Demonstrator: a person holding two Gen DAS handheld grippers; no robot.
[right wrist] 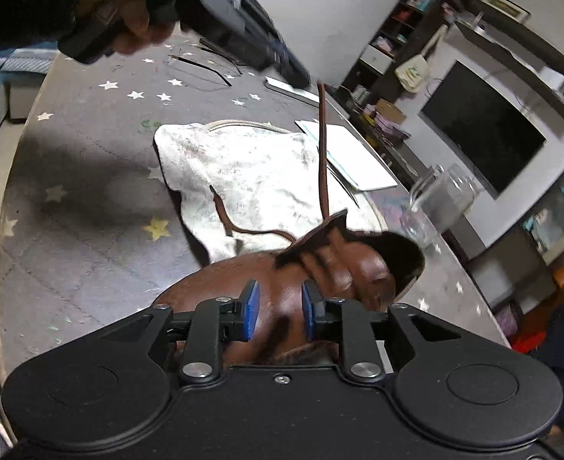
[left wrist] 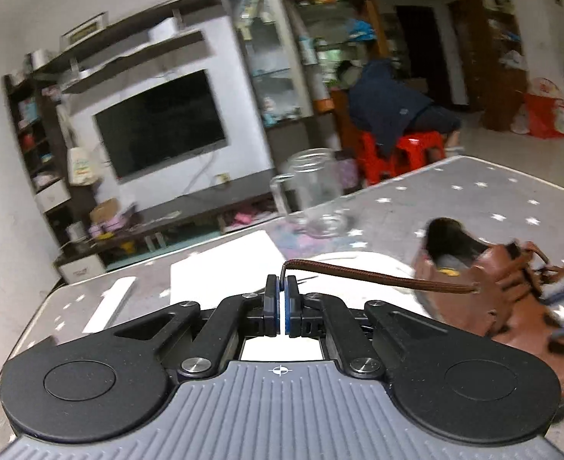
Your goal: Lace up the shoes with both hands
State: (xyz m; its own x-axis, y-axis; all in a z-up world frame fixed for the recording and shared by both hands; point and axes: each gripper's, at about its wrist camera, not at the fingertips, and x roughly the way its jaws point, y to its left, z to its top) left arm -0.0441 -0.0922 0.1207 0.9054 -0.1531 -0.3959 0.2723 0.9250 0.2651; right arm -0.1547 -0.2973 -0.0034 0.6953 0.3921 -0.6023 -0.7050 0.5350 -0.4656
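Observation:
My left gripper (left wrist: 282, 287) is shut on the end of a brown lace (left wrist: 378, 278). The lace stretches taut to the right into the brown leather shoe (left wrist: 493, 299) on the table. In the right wrist view the same lace (right wrist: 323, 145) runs straight up from the shoe's tongue to the left gripper (right wrist: 301, 76), which a hand (right wrist: 128, 19) holds high at the far side. My right gripper (right wrist: 280, 308) hovers just over the shoe (right wrist: 274, 280) with its jaws slightly apart and nothing pinched. The other lace end (right wrist: 224, 214) lies loose on a white cloth (right wrist: 251, 168).
A grey star-patterned cover (right wrist: 90, 191) lies on the table. A clear glass mug (left wrist: 316, 191) stands behind the shoe and white papers (left wrist: 224, 268) lie beside the cloth. Beyond the table are a TV wall and a seated person on red stools (left wrist: 397, 115).

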